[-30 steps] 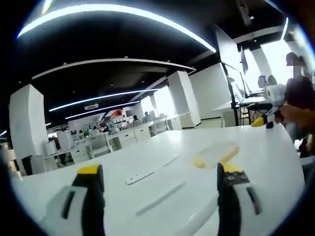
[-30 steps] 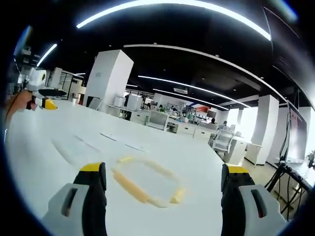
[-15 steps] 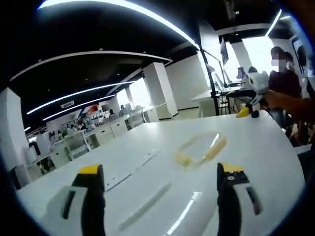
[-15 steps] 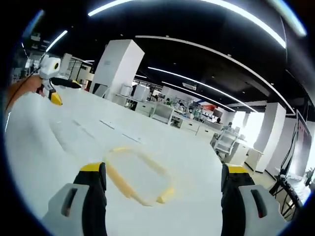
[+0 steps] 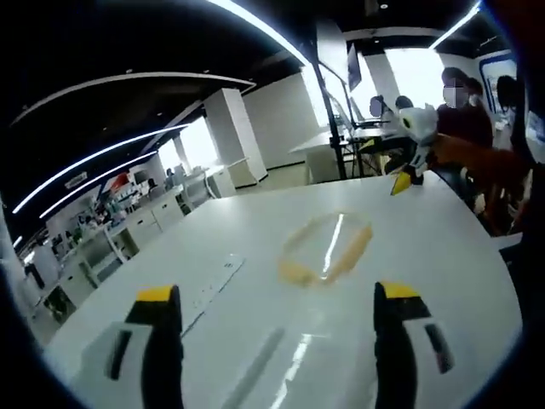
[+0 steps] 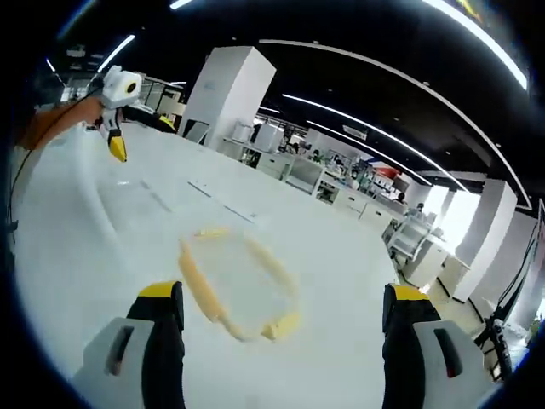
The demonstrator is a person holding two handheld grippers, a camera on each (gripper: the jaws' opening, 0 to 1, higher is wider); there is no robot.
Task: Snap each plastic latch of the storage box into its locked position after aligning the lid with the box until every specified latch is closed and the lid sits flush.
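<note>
White worktop is carrying the clear, yellow-latched storage box, lying flat, long axis running away from me. I'm holding left tongs and right tongs wide open, gripping nothing.

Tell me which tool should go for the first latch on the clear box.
Probably the right tool: the box with its yellow latches lies close ahead, partly between its open jaws. From the left tool, also open, the box lies farther out.
</note>
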